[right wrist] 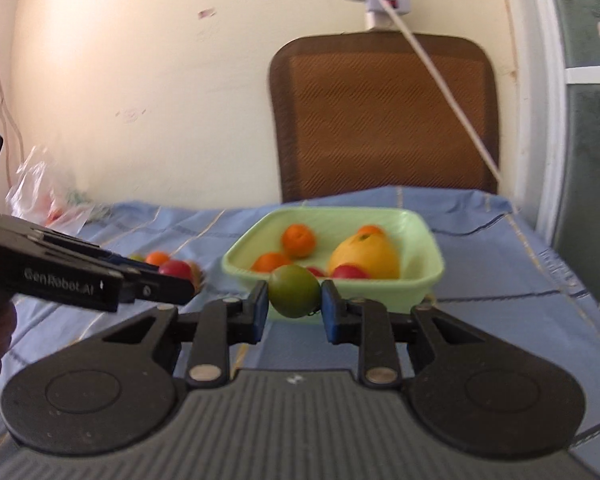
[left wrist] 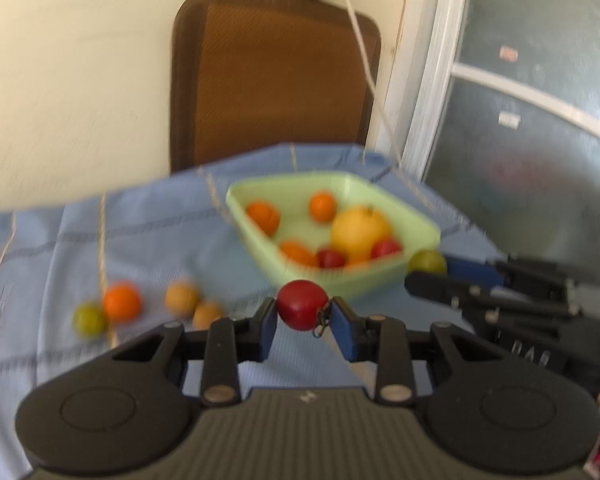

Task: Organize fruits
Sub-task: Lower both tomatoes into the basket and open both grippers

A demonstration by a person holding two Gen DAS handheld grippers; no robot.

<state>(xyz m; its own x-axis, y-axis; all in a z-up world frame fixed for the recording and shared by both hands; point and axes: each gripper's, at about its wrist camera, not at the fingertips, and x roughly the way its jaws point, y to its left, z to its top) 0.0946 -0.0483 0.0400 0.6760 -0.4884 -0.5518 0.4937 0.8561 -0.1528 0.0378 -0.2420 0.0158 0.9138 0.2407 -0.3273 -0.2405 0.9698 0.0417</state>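
Green basin [right wrist: 428, 276] holds four oranges, two red fruits, one yellow.

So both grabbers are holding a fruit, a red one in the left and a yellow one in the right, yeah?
Nearly. The left gripper does hold a red fruit, but the fruit in the right gripper is green, not yellow: the right wrist view shows the green fruit pinched between its fingers. The big yellow fruit sits in the green tub.
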